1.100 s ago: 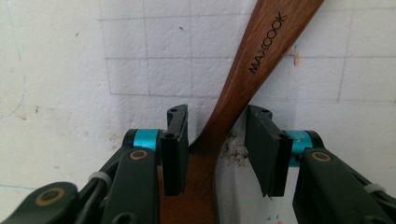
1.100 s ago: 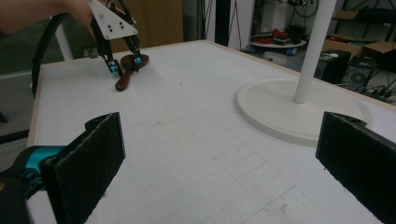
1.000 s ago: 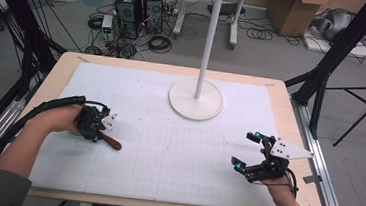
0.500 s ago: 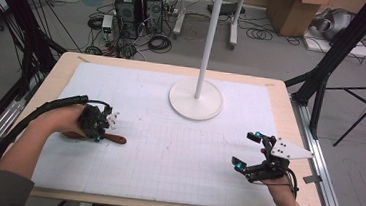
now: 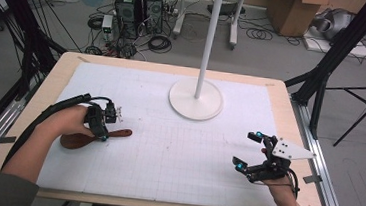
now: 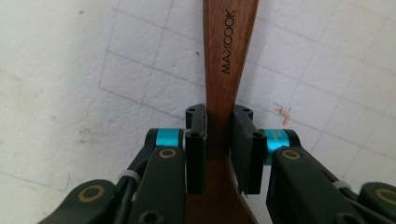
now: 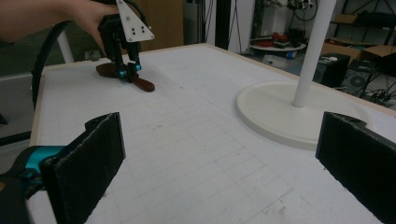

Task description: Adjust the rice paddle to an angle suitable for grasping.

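- Wooden spoon (image 5: 95, 138) lies flat on the desk (image 5: 166, 157), well to the left of the white stand's round base (image 5: 195, 100) and nearer the person's edge than that base.
- Its long axis runs roughly left to right as the high view shows it: the broad bowl points away from the stand, the slim handle end points back toward the middle of the desk.
- Left hand-held gripper (image 6: 219, 140) comes down from above and sits across the handle, jaws narrow, one pad on each flat side; it appears clamped on the wood where the handle starts to widen toward the bowl.
- Any lift, I judge, hinges on this off-centre hold, since most of the handle reaches out past the jaws.
- Right hand-held gripper (image 5: 259, 152) hovers well apart from the spoon, right of the stand base, jaws wide with nothing between them.
- Spoon is dark, smooth, reddish-brown wood stamped MAXCOOK; the desk cover is matte white gridded sheet; the stand is a glossy white disc with a thin pole.
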`<state>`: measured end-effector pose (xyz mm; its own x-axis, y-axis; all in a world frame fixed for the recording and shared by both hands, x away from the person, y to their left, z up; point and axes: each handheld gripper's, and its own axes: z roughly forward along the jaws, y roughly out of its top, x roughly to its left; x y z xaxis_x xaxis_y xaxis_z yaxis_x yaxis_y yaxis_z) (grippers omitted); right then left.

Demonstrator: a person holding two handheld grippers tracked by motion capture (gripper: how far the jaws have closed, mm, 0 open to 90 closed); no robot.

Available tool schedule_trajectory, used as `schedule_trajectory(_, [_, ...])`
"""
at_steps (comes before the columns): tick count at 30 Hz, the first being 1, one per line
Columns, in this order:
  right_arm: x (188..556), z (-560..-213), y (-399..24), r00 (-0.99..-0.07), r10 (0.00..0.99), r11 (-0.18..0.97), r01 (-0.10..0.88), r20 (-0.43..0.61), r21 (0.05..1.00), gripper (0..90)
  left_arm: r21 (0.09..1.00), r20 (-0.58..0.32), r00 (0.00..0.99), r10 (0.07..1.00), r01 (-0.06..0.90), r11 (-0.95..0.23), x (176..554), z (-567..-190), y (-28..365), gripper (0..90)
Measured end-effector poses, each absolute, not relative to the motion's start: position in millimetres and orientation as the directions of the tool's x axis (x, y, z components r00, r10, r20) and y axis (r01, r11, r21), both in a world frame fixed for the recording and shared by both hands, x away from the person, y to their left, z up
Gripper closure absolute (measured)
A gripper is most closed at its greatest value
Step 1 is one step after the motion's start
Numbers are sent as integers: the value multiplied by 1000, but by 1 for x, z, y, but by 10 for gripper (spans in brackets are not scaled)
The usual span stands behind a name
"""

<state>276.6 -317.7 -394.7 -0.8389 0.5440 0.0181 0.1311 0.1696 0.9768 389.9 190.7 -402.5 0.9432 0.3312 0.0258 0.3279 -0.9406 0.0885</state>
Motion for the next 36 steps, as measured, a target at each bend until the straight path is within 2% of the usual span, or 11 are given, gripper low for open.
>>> schedule_trajectory(9, [276, -394, -318, -839, 544, 170, 127, 14, 977, 5, 77, -7, 914, 405, 405, -911, 393, -402, 181, 774])
schedule_trajectory(22, [277, -393, -319, -838, 545, 164, 123, 14, 979, 5, 103, -73, 786, 614, 618, -779, 401, -404, 177, 775])
schedule_trajectory(32, [277, -394, -318, -840, 542, 171, 128, 15, 977, 5, 104, -111, 689, 717, 725, -681, 404, -404, 180, 773])
schedule_trajectory(34, [277, -394, -318, -841, 541, 171, 128, 15, 977, 5, 111, -114, 687, 717, 726, -678, 404, -404, 180, 746])
schedule_trajectory(36, [277, -394, -318, -840, 542, 170, 132, 19, 976, 5, 112, -138, 692, 709, 722, -683, 403, -404, 180, 674])
